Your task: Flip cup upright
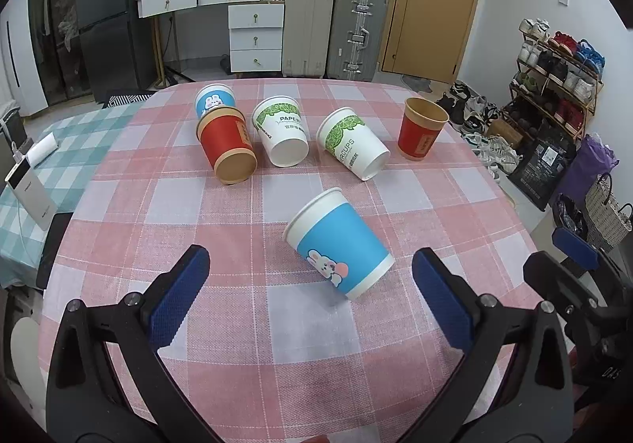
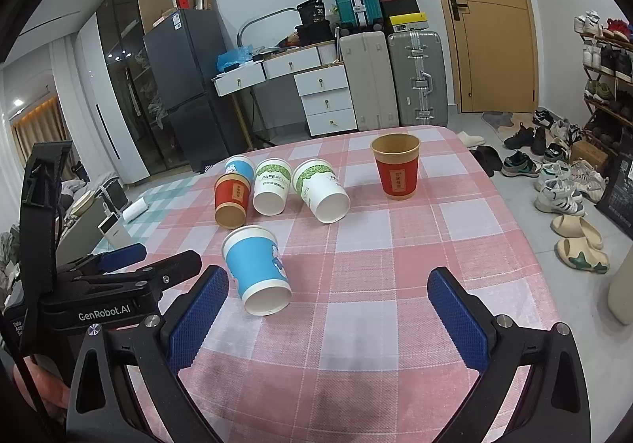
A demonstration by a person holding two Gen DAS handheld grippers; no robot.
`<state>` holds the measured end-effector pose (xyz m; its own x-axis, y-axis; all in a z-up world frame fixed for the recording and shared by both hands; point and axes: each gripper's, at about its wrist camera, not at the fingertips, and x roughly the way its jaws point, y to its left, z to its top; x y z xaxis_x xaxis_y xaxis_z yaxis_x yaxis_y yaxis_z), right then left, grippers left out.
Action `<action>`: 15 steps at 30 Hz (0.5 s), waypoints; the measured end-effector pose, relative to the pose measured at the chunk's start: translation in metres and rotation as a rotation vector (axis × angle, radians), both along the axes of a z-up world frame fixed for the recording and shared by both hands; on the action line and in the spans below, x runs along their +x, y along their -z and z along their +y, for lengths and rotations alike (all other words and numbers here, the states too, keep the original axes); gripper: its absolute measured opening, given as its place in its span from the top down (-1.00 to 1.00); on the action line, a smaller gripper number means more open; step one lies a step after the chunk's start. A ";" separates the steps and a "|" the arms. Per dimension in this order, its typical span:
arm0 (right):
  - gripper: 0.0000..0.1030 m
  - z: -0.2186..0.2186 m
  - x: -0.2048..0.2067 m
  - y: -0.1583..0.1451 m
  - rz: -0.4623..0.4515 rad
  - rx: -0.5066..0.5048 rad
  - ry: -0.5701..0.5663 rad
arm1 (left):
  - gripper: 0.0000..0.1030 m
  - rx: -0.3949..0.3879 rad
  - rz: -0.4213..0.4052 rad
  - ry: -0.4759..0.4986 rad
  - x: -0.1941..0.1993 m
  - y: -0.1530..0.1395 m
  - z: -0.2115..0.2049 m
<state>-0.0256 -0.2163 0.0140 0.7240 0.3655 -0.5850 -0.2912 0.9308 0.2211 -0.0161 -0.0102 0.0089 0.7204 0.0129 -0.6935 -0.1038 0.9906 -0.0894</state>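
Note:
A blue paper cup with a rabbit print (image 1: 340, 245) (image 2: 256, 271) lies on its side on the pink checked tablecloth (image 1: 245, 324), nearest to me. My left gripper (image 1: 310, 296) is open just before it, a finger on each side. My right gripper (image 2: 328, 318) is open and empty, to the right of that cup. Farther back lie a red cup (image 1: 227, 148) (image 2: 232, 201) and two white cups with green leaves (image 1: 283, 130) (image 1: 352, 142), all on their sides. A second blue cup (image 1: 214, 99) is behind the red one. One red cup (image 1: 422, 128) (image 2: 396, 166) stands upright at the right.
The table's right edge drops to a floor with many shoes (image 2: 561, 182) and a shoe rack (image 1: 554, 75). A white power bank (image 1: 29, 190) lies on a green checked cloth at the left. Suitcases (image 1: 332, 27), drawers and a door stand behind.

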 end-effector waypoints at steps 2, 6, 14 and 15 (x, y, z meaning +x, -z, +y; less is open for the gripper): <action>-1.00 0.000 0.000 0.000 -0.001 -0.001 0.000 | -0.99 -0.004 0.001 0.004 0.000 0.000 -0.001; -1.00 0.001 0.001 -0.002 0.003 0.003 0.003 | -0.99 -0.002 0.000 0.005 0.000 0.001 -0.003; -1.00 0.000 0.001 -0.001 0.001 0.007 0.006 | -0.99 -0.005 0.001 0.007 0.001 0.002 -0.001; -1.00 0.000 0.001 -0.001 0.000 0.006 0.006 | -0.99 -0.007 0.000 0.008 0.001 0.002 -0.001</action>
